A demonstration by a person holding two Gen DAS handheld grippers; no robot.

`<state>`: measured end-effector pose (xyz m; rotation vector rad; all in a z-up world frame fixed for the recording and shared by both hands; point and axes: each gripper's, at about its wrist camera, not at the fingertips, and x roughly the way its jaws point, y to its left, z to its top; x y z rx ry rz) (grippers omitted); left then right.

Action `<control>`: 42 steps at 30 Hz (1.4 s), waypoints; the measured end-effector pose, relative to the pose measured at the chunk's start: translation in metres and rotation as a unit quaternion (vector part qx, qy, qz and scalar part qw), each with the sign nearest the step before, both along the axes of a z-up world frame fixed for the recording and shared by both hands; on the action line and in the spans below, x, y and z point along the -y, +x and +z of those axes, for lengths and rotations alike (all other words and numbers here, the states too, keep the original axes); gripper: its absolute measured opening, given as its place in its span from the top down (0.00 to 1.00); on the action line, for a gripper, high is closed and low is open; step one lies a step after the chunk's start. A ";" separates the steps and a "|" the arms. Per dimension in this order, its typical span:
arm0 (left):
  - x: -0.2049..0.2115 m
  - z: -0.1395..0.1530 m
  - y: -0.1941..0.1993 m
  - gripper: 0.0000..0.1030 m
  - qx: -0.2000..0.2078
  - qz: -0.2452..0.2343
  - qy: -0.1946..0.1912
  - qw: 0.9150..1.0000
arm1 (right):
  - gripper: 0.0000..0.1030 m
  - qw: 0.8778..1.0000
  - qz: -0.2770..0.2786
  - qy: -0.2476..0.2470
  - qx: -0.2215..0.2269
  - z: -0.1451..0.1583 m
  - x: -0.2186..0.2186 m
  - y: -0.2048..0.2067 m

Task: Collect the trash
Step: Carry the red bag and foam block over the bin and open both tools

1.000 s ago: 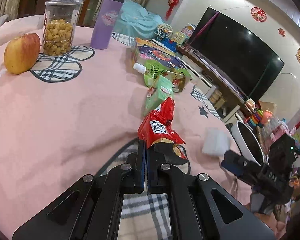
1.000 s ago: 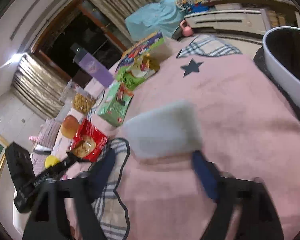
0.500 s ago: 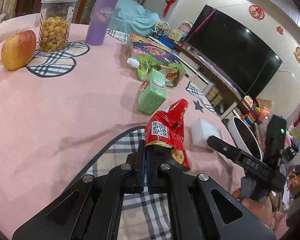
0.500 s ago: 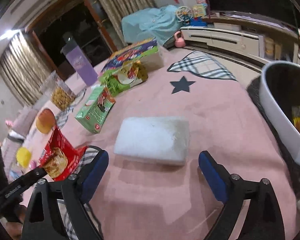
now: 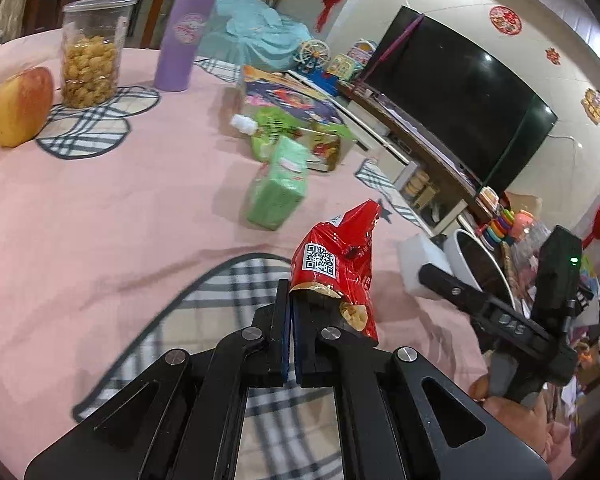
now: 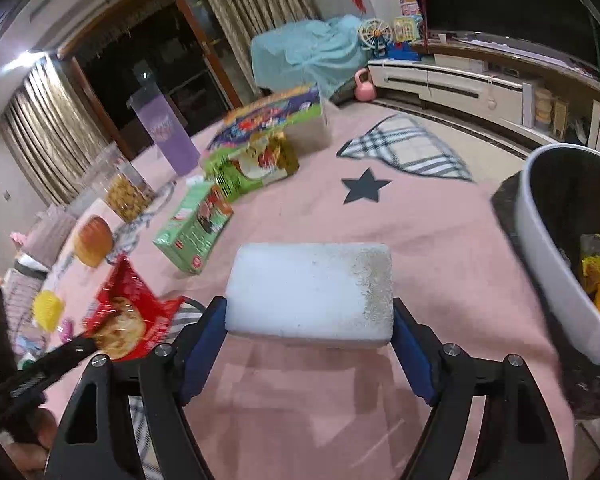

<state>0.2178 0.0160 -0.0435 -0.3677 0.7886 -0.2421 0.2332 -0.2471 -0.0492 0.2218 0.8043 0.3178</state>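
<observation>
A home living room is indicated by the wall-mounted television [image 5: 456,108], curtains [image 6: 48,140], and children's toys [image 5: 340,62].

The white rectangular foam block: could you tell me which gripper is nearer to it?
Right. The right gripper straddles the white foam block; the left gripper holds a red snack bag beside it.

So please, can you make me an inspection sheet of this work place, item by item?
Surface: pink tablecloth with plaid patches.
Job's things: red snack wrapper off the cloth; white sponge block; white bin beside the table, yellow trash inside.
Clutter: apple, snack jar, purple tumbler, green carton, colourful box.
Grippers: left tool shut on the wrapper; right tool has just been closing, its pads at the sponge's ends.
Cables: nothing seen.
Surroundings: television, curtains, toys.
</observation>
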 end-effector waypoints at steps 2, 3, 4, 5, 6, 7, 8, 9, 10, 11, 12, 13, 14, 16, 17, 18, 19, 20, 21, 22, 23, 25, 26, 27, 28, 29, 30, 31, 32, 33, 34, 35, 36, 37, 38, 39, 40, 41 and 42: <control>0.010 0.001 0.001 1.00 0.001 -0.010 -0.002 1.000 | 0.22 1.000 -0.006 0.012 0.009 0.008 0.012 -0.008; 0.016 0.002 0.002 1.00 0.001 -0.016 -0.001 1.000 | 0.22 1.000 -0.008 0.016 0.010 0.011 0.019 -0.011; 0.021 0.002 0.002 1.00 0.001 -0.020 0.000 1.000 | 0.22 1.000 -0.010 0.021 0.011 0.014 0.024 -0.013; 0.028 0.003 0.003 1.00 0.002 -0.027 0.000 1.000 | 0.22 1.000 -0.013 0.025 0.013 0.016 0.029 -0.015; 0.034 0.004 0.004 1.00 0.003 -0.032 0.000 0.999 | 0.22 0.999 -0.016 0.027 0.015 0.019 0.034 -0.017; 0.039 0.006 0.004 1.00 0.004 -0.036 0.000 0.999 | 0.22 0.999 -0.020 0.029 0.017 0.021 0.040 -0.020; 0.046 0.006 0.006 1.00 0.004 -0.042 -0.001 0.999 | 0.22 0.999 -0.023 0.032 0.019 0.022 0.047 -0.023; 0.051 0.007 0.005 1.00 0.004 -0.047 -0.002 0.999 | 0.22 0.999 -0.027 0.034 0.020 0.024 0.053 -0.026; 0.058 0.008 0.006 1.00 0.004 -0.052 -0.004 0.999 | 0.22 0.999 -0.032 0.035 0.021 0.025 0.060 -0.029; 0.064 0.009 0.008 1.00 0.004 -0.057 -0.006 0.998 | 0.22 0.999 -0.035 0.035 0.022 0.026 0.065 -0.031; 0.070 0.011 0.009 1.00 0.004 -0.063 -0.007 0.998 | 0.22 0.998 -0.040 0.034 0.023 0.027 0.070 -0.032; 0.077 0.012 0.010 1.00 0.005 -0.069 -0.007 0.998 | 0.22 0.998 -0.046 0.035 0.025 0.028 0.077 -0.035; 0.085 0.014 0.011 1.00 0.007 -0.076 -0.006 0.997 | 0.22 0.998 -0.051 0.035 0.027 0.030 0.083 -0.037; 0.098 0.018 0.013 1.00 0.010 -0.086 -0.004 0.996 | 0.22 0.997 -0.060 0.033 0.029 0.032 0.094 -0.040; 0.105 0.020 0.014 1.00 0.012 -0.092 -0.003 0.996 | 0.22 0.997 -0.066 0.033 0.031 0.032 0.100 -0.041; 0.111 0.021 0.015 1.00 0.013 -0.096 -0.002 0.995 | 0.22 0.997 -0.070 0.032 0.030 0.032 0.105 -0.042; 0.118 0.023 0.016 1.00 0.015 -0.101 -0.002 0.995 | 0.22 0.996 -0.076 0.031 0.031 0.033 0.112 -0.043; 0.125 0.024 0.018 1.00 0.016 -0.106 0.000 0.994 | 0.22 0.996 -0.080 0.031 0.031 0.033 0.116 -0.044; 0.131 0.026 0.019 1.00 0.017 -0.110 0.001 0.994 | 0.22 0.996 -0.083 0.030 0.031 0.033 0.121 -0.045; 0.136 0.026 0.021 1.00 0.018 -0.114 0.003 0.993 | 0.22 0.995 -0.089 0.029 0.031 0.033 0.128 -0.045; 0.141 0.027 0.022 1.00 0.019 -0.117 0.005 0.993 | 0.22 0.995 -0.092 0.029 0.031 0.033 0.132 -0.046; 0.150 0.029 0.024 1.00 0.020 -0.124 0.007 0.992 | 0.22 0.994 -0.100 0.027 0.032 0.034 0.143 -0.046; 0.156 0.030 0.026 1.00 0.021 -0.127 0.009 0.992 | 0.22 0.994 -0.102 0.026 0.033 0.035 0.147 -0.046; 0.161 0.031 0.027 1.00 0.021 -0.131 0.010 0.991 | 0.22 0.993 -0.106 0.024 0.034 0.035 0.151 -0.046; 0.166 0.032 0.028 1.00 0.022 -0.134 0.012 0.991 | 0.22 0.993 -0.109 0.022 0.035 0.036 0.156 -0.045; 0.172 0.033 0.030 1.00 0.022 -0.138 0.013 0.990 | 0.22 0.993 -0.111 0.020 0.035 0.036 0.159 -0.044; 0.177 0.033 0.030 1.00 0.023 -0.141 0.015 0.990 | 0.22 0.993 -0.113 0.018 0.036 0.037 0.163 -0.044; 0.182 0.034 0.032 1.00 0.024 -0.144 0.018 0.989 | 0.22 0.993 -0.115 0.017 0.036 0.037 0.166 -0.044; 0.187 0.034 0.033 1.00 0.024 -0.147 0.019 0.989 | 0.22 0.992 -0.117 0.015 0.036 0.037 0.170 -0.043; 0.193 0.034 0.035 1.00 0.024 -0.151 0.021 0.988 | 0.22 0.992 -0.119 0.013 0.036 0.037 0.173 -0.043; 0.199 0.035 0.037 1.00 0.024 -0.153 0.024 0.988 | 0.22 0.992 -0.122 0.012 0.036 0.036 0.176 -0.043; 0.204 0.034 0.039 1.00 0.023 -0.156 0.026 0.987 | 0.22 0.991 -0.125 0.011 0.036 0.036 0.180 -0.042; 0.211 0.034 0.041 1.00 0.023 -0.159 0.028 0.987 | 0.22 0.991 -0.127 0.011 0.035 0.036 0.183 -0.043; 0.215 0.034 0.042 1.00 0.022 -0.161 0.030 0.986 | 0.22 0.991 -0.129 0.009 0.034 0.036 0.187 -0.042; 0.221 0.034 0.044 1.00 0.022 -0.164 0.032 0.986 | 0.22 0.991 -0.131 0.008 0.033 0.035 0.190 -0.041; 0.226 0.034 0.046 1.00 0.022 -0.166 0.035 0.985 | 0.22 0.991 -0.132 0.008 0.032 0.035 0.192 -0.041; 0.229 0.034 0.047 1.00 0.022 -0.168 0.036 0.985 | 0.22 0.991 -0.132 0.008 0.031 0.035 0.195 -0.039; 0.234 0.034 0.049 1.00 0.021 -0.170 0.038 0.984 | 0.22 0.991 -0.133 0.008 0.030 0.034 0.196 -0.039; 0.237 0.034 0.052 1.00 0.020 -0.172 0.040 0.984 | 0.22 0.991 -0.134 0.008 0.028 0.034 0.198 -0.038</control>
